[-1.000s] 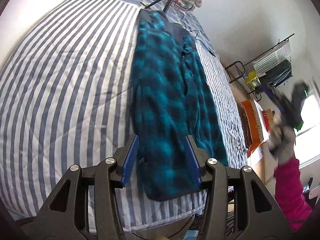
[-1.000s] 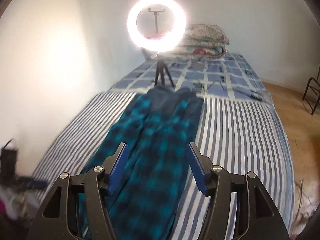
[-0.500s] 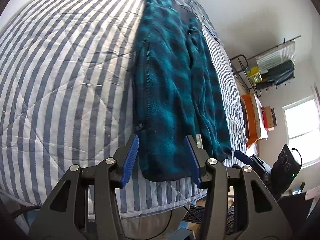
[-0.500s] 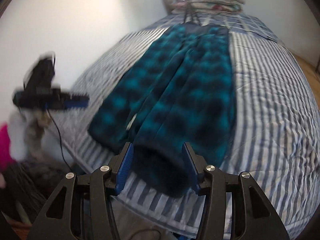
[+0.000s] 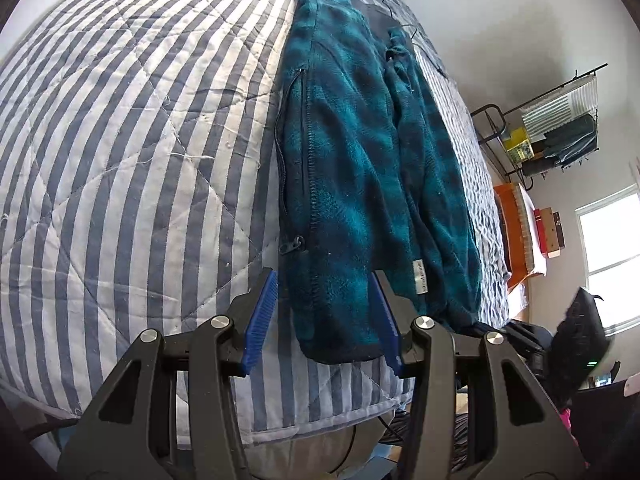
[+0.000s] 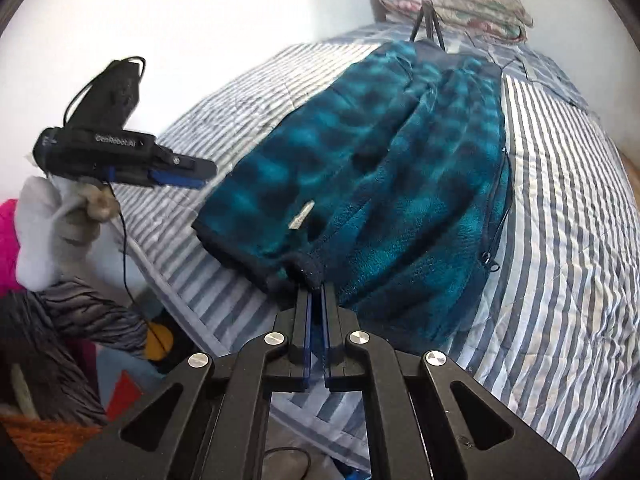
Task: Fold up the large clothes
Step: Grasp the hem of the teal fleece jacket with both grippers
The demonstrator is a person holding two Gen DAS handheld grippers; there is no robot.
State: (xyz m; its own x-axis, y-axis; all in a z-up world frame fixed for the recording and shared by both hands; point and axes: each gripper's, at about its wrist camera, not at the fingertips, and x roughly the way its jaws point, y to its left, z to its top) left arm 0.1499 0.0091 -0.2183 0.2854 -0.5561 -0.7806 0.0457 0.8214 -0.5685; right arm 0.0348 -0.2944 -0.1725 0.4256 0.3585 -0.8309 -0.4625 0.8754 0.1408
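Lying lengthwise on the striped bed (image 5: 120,160), the teal plaid fleece jacket (image 5: 360,160) has its dark hem near the bed's near edge. The right gripper (image 6: 316,284) has just been closing and now pinches a bunched bit of that hem between its blue pads. The left gripper (image 5: 324,312) stands about half open, its blue pads straddling the hem's other corner without pressing it. A gloved hand (image 6: 52,216) carries the left gripper.

Place: a bedroom in a home
Bed: striped quilt (image 5: 120,160) across most of the room
Far end: pillows (image 6: 460,4)
Right: clothes rack (image 5: 560,128), window (image 5: 608,256)
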